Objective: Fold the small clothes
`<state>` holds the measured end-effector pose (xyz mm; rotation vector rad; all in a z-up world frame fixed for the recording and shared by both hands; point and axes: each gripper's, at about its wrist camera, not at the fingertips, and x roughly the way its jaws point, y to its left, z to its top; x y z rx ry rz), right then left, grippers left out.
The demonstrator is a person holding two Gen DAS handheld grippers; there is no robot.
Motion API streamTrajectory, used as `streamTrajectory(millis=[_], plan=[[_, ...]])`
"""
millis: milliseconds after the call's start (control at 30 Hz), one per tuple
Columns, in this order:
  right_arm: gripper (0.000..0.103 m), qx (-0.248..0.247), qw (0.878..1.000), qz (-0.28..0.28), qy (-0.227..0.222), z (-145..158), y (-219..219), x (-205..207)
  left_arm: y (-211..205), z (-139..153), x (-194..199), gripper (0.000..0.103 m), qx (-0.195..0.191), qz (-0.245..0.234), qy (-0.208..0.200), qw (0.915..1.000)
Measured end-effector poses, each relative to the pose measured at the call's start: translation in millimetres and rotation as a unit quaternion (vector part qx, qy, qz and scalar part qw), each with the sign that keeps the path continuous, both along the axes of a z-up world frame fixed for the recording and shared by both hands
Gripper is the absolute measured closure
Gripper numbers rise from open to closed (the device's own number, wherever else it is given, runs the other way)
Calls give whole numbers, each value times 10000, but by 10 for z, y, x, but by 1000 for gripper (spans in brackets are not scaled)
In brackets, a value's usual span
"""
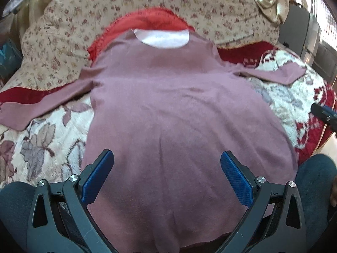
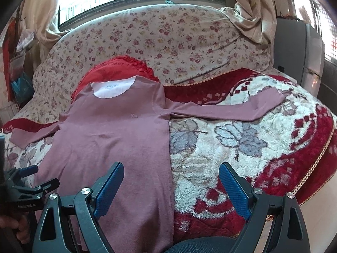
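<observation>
A mauve long-sleeved shirt (image 1: 168,105) lies flat, front up, on a floral blanket (image 1: 42,139), both sleeves spread sideways and a white neck lining at the far end. My left gripper (image 1: 167,158) hovers open over the shirt's lower hem with nothing between its blue pads. In the right wrist view the same shirt (image 2: 111,135) fills the left half, its right sleeve (image 2: 231,105) stretched over the blanket (image 2: 231,147). My right gripper (image 2: 171,168) is open above the shirt's right side seam, holding nothing. The left gripper (image 2: 35,177) shows at that view's left edge.
A red frilled cushion (image 2: 118,67) lies under the shirt's collar, against a flowered sofa back (image 2: 168,33). A window and curtains (image 2: 248,10) are behind. The blanket's edge drops off at the right (image 2: 316,168). A person's dark-clothed knees (image 1: 12,206) flank the near hem.
</observation>
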<state>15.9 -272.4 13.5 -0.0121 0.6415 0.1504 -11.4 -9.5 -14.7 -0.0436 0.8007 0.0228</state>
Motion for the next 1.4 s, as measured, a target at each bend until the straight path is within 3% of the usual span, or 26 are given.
streamTrajectory(millis=[200,467,633,733,1400], plan=[[13,203,9997,-95,25,4,-104,7,-14,192,-115,1,-192,321,98,9993],[13,290,9993,-133,205,-36,-185,38,-273,453,-433,1,-170,277,185,9993],[13,235,9989,-172,363,-77,-187,84,-252,515,-484,1,-47,409,-74,9991],[13,124,9991,-206,350,-81,-176,68,-217,481,-424,1,-212,437,-64,9988],[13,-661,9951,-548,497,-170,54,142,-182,1,-140,1,-310,-34,90,9995]])
